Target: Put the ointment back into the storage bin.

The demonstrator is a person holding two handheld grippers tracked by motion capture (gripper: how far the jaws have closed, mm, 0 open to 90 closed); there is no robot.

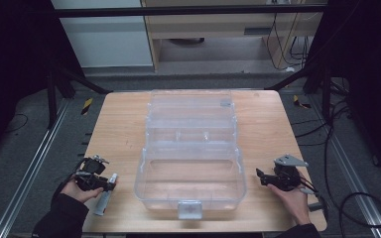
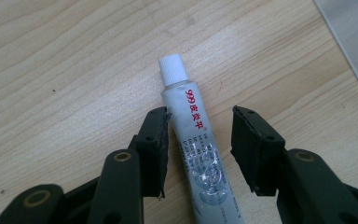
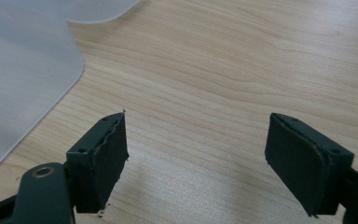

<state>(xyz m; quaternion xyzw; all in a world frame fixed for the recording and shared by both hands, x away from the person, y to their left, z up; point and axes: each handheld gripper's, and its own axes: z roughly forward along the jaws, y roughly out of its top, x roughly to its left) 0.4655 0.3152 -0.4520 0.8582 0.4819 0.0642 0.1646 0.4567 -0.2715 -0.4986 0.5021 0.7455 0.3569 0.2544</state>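
Observation:
A white ointment tube (image 2: pixel 191 135) with a ribbed white cap and red print lies flat on the wooden table, cap pointing away from me. My left gripper (image 2: pixel 200 116) straddles it. The left pad (image 2: pixel 161 140) touches the tube's side and the other pad stands a little apart from it. In the high view the tube (image 1: pixel 104 198) lies near the front left edge with the left gripper (image 1: pixel 103 185) over it. My right gripper (image 1: pixel 261 177) rests low at the front right, jaws apart with only bare wood between them (image 3: pixel 196 135).
A large clear plastic box (image 1: pixel 141 173) with its lid folded back stands mid-table, its grey latch toward me. Its frosted corner (image 3: pixel 18 70) lies just left of the right gripper. Bare wood (image 1: pixel 119 129) runs along both sides of the box.

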